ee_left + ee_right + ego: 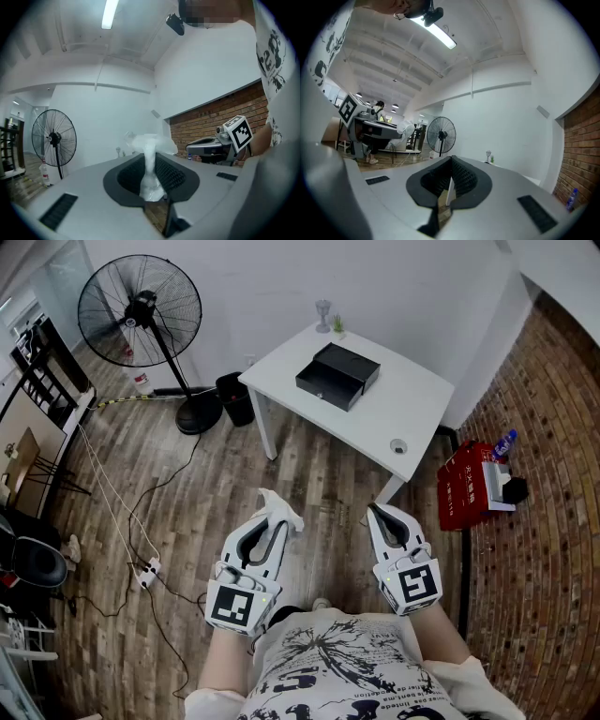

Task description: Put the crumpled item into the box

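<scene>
A crumpled white item [278,505] sticks out of the tip of my left gripper [269,521], which is shut on it above the wooden floor. In the left gripper view the crumpled white item [150,145] runs up between the dark pads and flares out above the left gripper's [151,161] tips. The black box [337,375] lies open on the white table [412,409], well ahead of both grippers. My right gripper [379,513] is held beside the left one, shut, with nothing in it. In its own view the right gripper [450,162] has its pads meeting.
A standing fan [141,311] and a black bin [234,396] are left of the table. Cables and a power strip [147,569] trail over the floor at left. A red carton [465,486] with a bottle sits by the brick wall. A small vase [323,315] stands at the table's far corner.
</scene>
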Demonstrator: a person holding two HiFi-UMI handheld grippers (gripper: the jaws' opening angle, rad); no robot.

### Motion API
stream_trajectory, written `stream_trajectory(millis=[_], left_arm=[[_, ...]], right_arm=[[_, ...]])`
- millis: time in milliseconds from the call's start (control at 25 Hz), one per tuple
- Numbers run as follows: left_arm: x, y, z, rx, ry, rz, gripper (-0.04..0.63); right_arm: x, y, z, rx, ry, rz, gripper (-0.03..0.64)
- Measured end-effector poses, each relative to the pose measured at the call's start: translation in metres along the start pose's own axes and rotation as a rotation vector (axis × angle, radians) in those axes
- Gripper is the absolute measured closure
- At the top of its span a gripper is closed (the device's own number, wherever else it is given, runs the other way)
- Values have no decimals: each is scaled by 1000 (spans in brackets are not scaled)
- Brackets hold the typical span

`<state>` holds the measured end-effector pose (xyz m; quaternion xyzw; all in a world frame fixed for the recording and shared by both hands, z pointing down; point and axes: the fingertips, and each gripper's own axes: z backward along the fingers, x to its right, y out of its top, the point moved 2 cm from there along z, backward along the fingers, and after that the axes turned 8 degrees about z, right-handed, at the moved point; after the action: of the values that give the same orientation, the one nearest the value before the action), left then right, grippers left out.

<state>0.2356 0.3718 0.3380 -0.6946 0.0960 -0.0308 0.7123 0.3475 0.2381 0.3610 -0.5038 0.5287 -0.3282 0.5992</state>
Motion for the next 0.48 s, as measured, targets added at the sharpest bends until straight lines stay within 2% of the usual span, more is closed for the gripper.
stream_trajectory(millis=[80, 240, 360, 480], left_arm=[[3, -4, -5, -24, -7, -17, 517], [6, 1, -17, 14, -12, -1, 515], [4, -2, -22, -25, -3, -15, 515], [5, 1, -37, 7, -22, -7, 515]], right_arm=[[8, -2, -1, -1, -4, 3, 604], [15, -5, -5, 0, 4, -4, 604], [17, -8, -8, -3, 6, -5, 604], [28, -12, -14, -16, -11, -26, 604]])
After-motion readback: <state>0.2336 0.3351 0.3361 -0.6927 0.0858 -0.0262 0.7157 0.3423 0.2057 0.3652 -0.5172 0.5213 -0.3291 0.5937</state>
